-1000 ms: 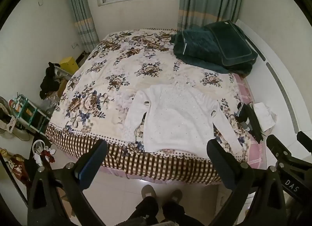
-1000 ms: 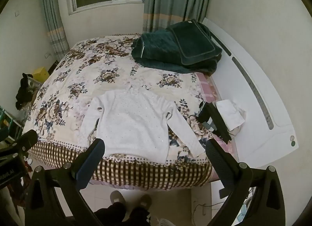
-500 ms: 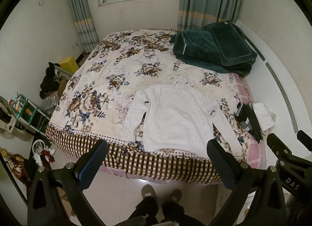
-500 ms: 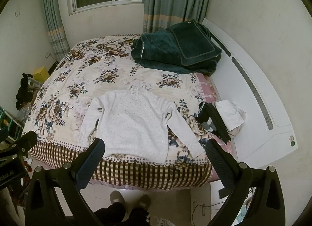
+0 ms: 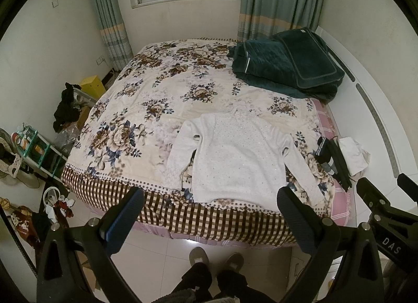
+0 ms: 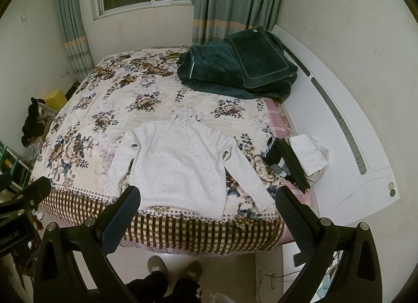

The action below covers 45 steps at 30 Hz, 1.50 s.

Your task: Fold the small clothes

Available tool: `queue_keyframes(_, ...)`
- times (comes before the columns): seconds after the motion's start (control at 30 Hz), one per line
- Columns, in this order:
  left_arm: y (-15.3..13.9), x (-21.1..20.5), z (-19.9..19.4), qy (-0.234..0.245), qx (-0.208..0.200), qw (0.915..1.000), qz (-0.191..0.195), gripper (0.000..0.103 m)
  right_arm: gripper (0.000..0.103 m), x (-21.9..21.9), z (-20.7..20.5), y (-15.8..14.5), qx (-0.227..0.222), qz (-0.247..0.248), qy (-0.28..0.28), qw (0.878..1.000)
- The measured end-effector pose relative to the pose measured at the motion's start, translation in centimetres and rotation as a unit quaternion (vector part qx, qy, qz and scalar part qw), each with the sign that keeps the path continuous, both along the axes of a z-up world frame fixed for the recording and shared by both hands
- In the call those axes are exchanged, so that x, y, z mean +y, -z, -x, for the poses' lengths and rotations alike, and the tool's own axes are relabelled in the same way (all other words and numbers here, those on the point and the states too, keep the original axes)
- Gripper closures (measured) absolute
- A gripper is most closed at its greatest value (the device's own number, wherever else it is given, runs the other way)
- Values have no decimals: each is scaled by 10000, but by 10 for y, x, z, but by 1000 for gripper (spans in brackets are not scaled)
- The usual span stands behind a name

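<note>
A small white long-sleeved sweater (image 5: 239, 155) lies flat on the flowered bedspread (image 5: 146, 109), near the foot edge, sleeves spread down at each side. It also shows in the right wrist view (image 6: 180, 165). My left gripper (image 5: 210, 214) is open and empty, held above the floor short of the bed edge. My right gripper (image 6: 207, 211) is open and empty at about the same distance, with its left finger (image 6: 122, 218) over the sweater's hem in the picture.
A folded dark green quilt (image 5: 284, 63) lies at the bed's far right corner. Dark and white garments (image 5: 339, 156) lie on the right edge by the white headboard ledge (image 6: 347, 146). A shelf and clutter (image 5: 34, 151) stand left. My slippered feet (image 5: 216, 261) stand on the tile floor.
Both grippers have drawn back and up slightly, so the bed and sweater sit a little higher in view. Nothing was grasped or moved.
</note>
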State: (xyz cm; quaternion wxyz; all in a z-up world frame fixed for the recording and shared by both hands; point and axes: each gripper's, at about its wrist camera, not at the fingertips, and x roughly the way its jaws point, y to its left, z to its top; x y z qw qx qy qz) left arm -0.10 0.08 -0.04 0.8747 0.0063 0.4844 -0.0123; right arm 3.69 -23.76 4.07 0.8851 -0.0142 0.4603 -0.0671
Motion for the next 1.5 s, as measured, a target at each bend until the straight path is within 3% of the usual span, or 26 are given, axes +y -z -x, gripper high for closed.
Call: queue_keyframes(1.5,-2,-5,2,-5,-24,10000,17,0,0,3,2,-2,-16,-8,5,10000)
